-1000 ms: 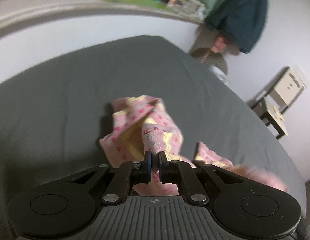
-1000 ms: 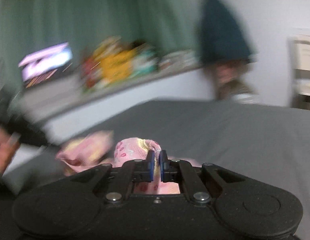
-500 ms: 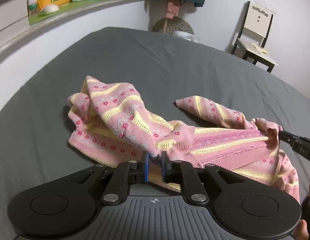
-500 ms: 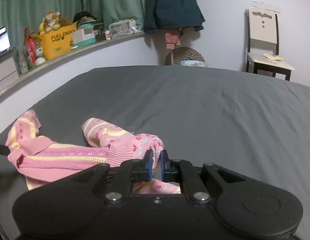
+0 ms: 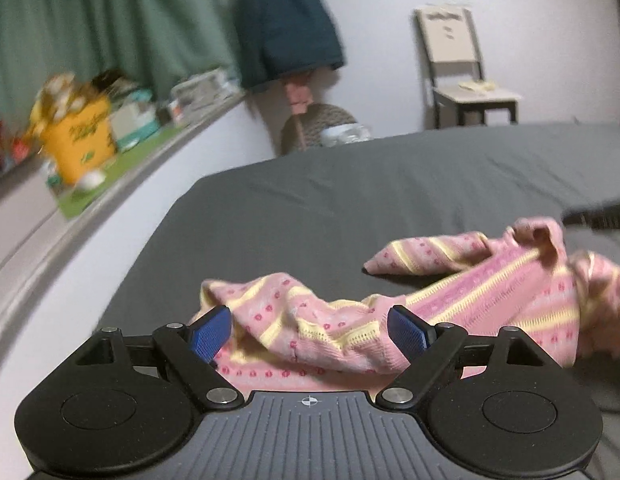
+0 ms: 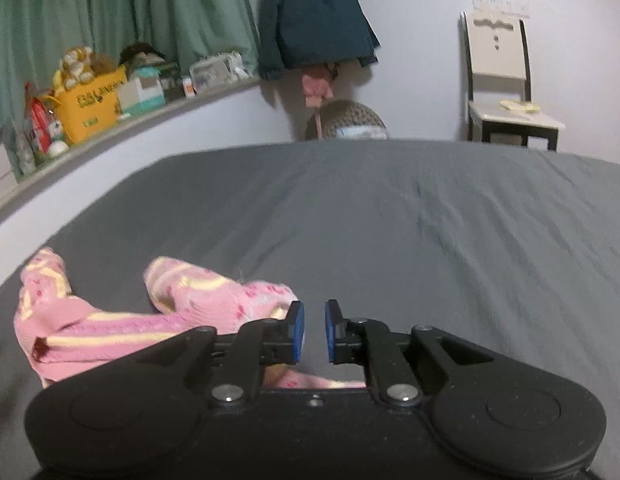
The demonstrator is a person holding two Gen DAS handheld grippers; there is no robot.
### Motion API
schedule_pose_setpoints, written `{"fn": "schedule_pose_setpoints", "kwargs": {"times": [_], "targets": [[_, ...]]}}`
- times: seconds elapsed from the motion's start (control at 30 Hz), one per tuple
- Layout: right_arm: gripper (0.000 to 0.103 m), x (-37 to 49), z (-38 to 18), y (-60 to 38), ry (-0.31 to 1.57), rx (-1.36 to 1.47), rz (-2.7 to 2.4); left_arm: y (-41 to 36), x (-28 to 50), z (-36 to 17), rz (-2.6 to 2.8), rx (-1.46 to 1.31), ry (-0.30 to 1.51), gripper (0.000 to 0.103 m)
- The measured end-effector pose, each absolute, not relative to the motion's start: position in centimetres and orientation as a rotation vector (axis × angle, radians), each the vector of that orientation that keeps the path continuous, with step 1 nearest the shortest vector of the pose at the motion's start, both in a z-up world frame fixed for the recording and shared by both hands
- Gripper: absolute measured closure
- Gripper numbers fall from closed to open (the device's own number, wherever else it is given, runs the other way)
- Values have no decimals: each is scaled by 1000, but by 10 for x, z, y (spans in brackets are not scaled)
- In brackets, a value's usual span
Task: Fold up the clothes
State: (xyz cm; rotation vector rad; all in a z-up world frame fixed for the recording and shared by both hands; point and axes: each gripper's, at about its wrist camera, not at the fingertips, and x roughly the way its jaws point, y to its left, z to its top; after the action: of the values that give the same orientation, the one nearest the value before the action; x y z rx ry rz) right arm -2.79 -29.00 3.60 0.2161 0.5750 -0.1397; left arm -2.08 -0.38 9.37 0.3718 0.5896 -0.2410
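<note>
Barely begun: pink sweater [image 5: 450, 292] lay rumpled and unfolded on grey bed [image 6: 390, 208], just released by widely spread left gripper [image 5: 310, 332] and slightly parted right gripper [image 6: 311, 330].

Pink yellow-striped sweater [image 5: 450, 304], grey sheet [image 5: 390, 184]

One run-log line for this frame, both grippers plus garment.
left gripper: jaws just opened wide, sweater released | right gripper: jaws just parting, nothing between | sweater: crumpled on bed

Low wrist views; shared bed [image 5: 390, 184]
</note>
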Motion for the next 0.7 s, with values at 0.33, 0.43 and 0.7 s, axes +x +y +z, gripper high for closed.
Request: {"fn": "schedule_pose_setpoints", "kwargs": {"times": [0.33,0.43,0.7], "targets": [[78,-28,40,-266,520,149,-34,-5,-20,77,-388,262,681,17],[74,-31,42,-257,499,142,18,-4,-21,71,-370,256,680,17],[72,-35,45,-237,478,142,179,-6,-23,68,-345,351,679,17]]}}
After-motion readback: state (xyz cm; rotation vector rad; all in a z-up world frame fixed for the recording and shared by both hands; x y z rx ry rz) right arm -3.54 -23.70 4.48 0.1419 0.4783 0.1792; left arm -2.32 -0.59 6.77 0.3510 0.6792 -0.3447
